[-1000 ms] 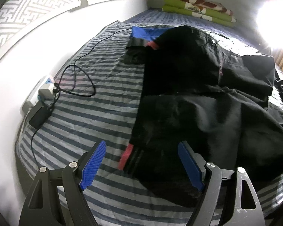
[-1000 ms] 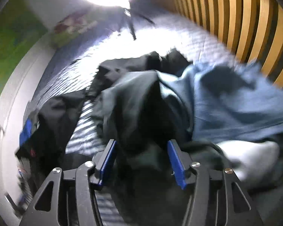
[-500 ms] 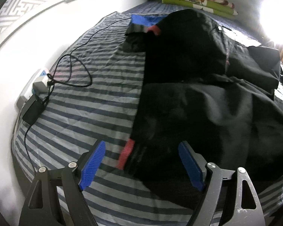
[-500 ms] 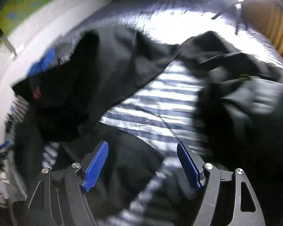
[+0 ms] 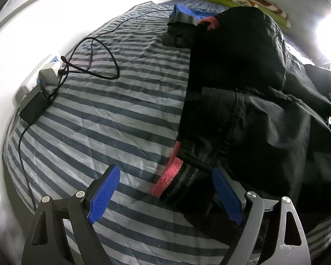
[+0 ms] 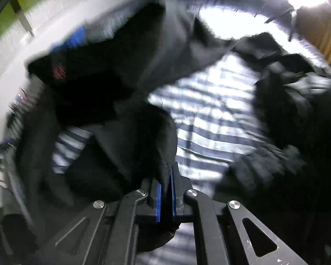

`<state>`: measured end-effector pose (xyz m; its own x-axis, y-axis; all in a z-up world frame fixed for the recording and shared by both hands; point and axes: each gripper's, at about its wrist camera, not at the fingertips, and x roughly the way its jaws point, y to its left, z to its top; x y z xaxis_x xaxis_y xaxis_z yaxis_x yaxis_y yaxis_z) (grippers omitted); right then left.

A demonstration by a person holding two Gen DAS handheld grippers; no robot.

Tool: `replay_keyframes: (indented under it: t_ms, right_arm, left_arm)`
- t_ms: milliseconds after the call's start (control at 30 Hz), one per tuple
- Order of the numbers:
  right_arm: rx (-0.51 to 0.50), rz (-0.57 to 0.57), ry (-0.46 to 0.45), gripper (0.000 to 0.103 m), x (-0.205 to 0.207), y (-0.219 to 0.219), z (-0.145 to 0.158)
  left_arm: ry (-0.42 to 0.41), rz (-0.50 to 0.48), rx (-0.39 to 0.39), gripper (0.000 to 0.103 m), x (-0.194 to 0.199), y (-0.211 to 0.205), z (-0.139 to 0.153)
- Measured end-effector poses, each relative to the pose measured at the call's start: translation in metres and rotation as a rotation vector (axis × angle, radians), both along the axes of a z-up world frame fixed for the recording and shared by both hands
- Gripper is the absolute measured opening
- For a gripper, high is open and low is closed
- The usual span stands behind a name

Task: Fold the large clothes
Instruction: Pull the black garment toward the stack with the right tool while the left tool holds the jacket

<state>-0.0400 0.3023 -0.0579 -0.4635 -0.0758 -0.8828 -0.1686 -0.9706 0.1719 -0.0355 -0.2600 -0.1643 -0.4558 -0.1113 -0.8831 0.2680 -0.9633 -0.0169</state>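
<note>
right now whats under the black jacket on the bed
The black jacket lies on the striped bedsheet, which shows around it. At its far end, a blue garment pokes out from beneath. Whatever else lies under the jacket's middle is covered.

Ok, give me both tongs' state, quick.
Left tongs: open and opening wider, red-edged cuff of the black jacket between them, not gripped.
Right tongs: shut on a fold of black cloth.
</note>
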Motion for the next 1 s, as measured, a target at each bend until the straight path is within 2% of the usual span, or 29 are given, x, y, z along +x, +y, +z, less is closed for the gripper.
replay_keyframes:
  t_ms: [133, 233, 300, 367, 400, 467, 533, 600, 733, 767, 867, 1000]
  right_arm:
    - [-0.059, -0.142, 0.151, 0.005, 0.078, 0.017, 0.074]
    - [-0.100, -0.292, 0.190, 0.005, 0.132, 0.037, 0.107]
    - [-0.037, -0.366, 0.127, 0.008, 0.141, 0.035, 0.102]
    - [0.093, -0.370, -0.023, 0.028, 0.147, 0.033, 0.084]
    - [0.155, -0.394, -0.071, 0.030, 0.150, 0.035, 0.074]
    - [0.201, -0.420, -0.074, 0.030, 0.154, 0.042, 0.072]
    - [0.164, -0.418, -0.007, 0.030, 0.152, 0.050, 0.078]
    - [0.130, -0.383, 0.044, 0.034, 0.136, 0.051, 0.084]
    - [0.089, -0.269, 0.130, 0.060, 0.068, 0.055, 0.087]
    - [0.064, -0.241, 0.147, 0.063, 0.046, 0.057, 0.083]
    - [-0.003, -0.233, 0.152, 0.064, -0.018, 0.064, 0.068]
    - [-0.066, -0.305, 0.096, 0.064, -0.103, 0.091, 0.018]
  left_arm:
    - [0.013, -0.004, 0.001, 0.087, 0.004, 0.001, 0.004]
    - [0.017, -0.017, -0.001, 0.087, 0.008, 0.004, 0.006]
    - [0.019, -0.028, 0.002, 0.087, 0.011, 0.008, 0.007]
    - [0.022, -0.037, -0.008, 0.087, 0.014, 0.010, 0.009]
    - [0.025, -0.038, -0.012, 0.087, 0.015, 0.011, 0.010]
    - [0.035, -0.034, -0.010, 0.087, 0.017, 0.009, 0.016]
    - [0.045, -0.031, -0.010, 0.087, 0.015, 0.008, 0.023]
    - [0.058, -0.038, -0.019, 0.087, 0.009, 0.009, 0.032]
    - [0.084, -0.042, -0.026, 0.087, -0.019, 0.011, 0.051]
    - [0.093, -0.047, -0.029, 0.087, -0.029, 0.014, 0.057]
    - [0.110, -0.083, -0.057, 0.087, -0.059, 0.031, 0.069]
    - [0.125, -0.120, -0.077, 0.087, -0.095, 0.053, 0.079]
